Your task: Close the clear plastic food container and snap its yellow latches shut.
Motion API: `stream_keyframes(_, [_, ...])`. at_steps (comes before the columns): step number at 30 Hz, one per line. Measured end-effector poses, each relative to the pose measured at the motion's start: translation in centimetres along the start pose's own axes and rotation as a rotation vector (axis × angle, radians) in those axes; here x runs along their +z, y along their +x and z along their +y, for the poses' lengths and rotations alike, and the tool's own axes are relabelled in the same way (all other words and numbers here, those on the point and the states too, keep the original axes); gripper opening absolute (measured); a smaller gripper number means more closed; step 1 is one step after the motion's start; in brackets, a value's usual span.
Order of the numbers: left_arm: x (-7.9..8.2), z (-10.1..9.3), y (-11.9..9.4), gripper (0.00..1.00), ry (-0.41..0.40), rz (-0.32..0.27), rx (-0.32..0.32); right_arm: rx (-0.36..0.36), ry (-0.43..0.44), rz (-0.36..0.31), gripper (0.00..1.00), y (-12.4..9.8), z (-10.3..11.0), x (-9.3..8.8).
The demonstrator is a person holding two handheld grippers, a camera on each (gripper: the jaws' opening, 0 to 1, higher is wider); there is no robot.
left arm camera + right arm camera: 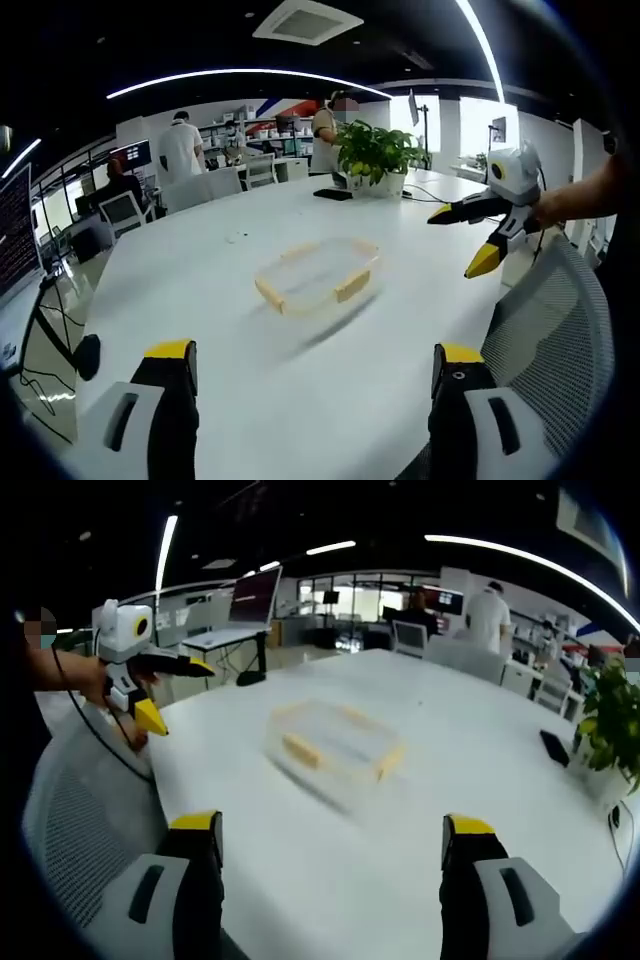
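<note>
A clear plastic food container (318, 275) with yellow latches (352, 286) sits on the white table (200, 290); in the right gripper view the container (335, 742) lies mid-table, blurred. My left gripper (312, 370) stands open, well short of the container, nothing between its jaws. In the left gripper view the right gripper (470, 238) comes in from the right, held by a hand, open above the table edge. My right gripper (332, 842) is open and apart from the container. The left gripper (165, 695) shows at the left of the right gripper view, open.
A potted plant (375, 155) and a dark phone (332, 194) stand at the table's far side. A mesh chair back (560, 330) is close on the right. People and office chairs (215, 185) are beyond the table. A laptop (245, 610) sits on a far desk.
</note>
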State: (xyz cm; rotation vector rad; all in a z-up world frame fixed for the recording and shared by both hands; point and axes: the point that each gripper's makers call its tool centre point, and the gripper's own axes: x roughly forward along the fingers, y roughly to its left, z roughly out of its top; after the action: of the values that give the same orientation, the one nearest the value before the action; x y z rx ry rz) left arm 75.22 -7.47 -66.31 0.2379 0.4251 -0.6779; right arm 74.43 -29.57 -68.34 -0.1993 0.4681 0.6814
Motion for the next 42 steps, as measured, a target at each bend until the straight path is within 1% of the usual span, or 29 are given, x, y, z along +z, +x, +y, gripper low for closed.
stream_keyframes(2, [0.3,-0.1,-0.5,0.97,-0.017,-0.023,0.012,-0.005,0.011,-0.019,0.90,-0.4,0.1,0.1])
stream_keyframes(4, [0.1,-0.2,-0.8,0.99,-0.024,-0.021,0.016,-0.005,0.022,-0.036,0.91,-0.8,0.3,0.3])
stream_keyframes(9, [-0.7,-0.9,-1.0,0.99,-0.048,-0.015,0.008,-0.006,0.026,-0.038,0.94,-1.6,0.9,-0.1])
stream_keyframes(13, [-1.1,-1.2,-1.1,0.99,-0.044,-0.003,0.005,-0.008,0.010,-0.037,0.95,-2.1,1.4,-0.5])
stream_keyframes(16, [-0.9,-1.2,-1.1,0.99,-0.025,-0.008,0.011,-0.014,0.004,-0.057,0.97,-2.3,1.4,-0.3])
stream_keyframes(18, [-0.8,-1.1,-1.1,0.99,-0.024,-0.020,0.015,-0.016,0.016,-0.067,0.98,-2.3,1.2,0.0])
stream_keyframes(22, [-0.8,-1.0,-1.1,0.99,-0.024,-0.020,0.019,-0.018,0.023,-0.069,0.98,-2.2,1.1,-0.1])
stream_keyframes(24, [-0.7,-1.2,-1.1,0.99,-0.029,-0.029,0.010,-0.016,0.019,-0.068,0.98,-2.1,1.2,-0.1])
stream_keyframes(25, [-0.4,-1.5,-1.1,0.99,-0.043,-0.046,-0.006,-0.014,0.013,-0.065,0.98,-2.1,1.3,-0.2])
stream_keyframes(29, [-0.7,-1.6,-1.0,0.99,-0.024,-0.032,-0.004,-0.011,-0.003,-0.060,0.97,-2.0,1.4,-0.3])
stream_keyframes(42, [-0.7,-1.7,-1.0,0.99,-0.019,-0.032,0.000,-0.014,0.001,-0.068,0.97,-1.9,1.5,-0.2])
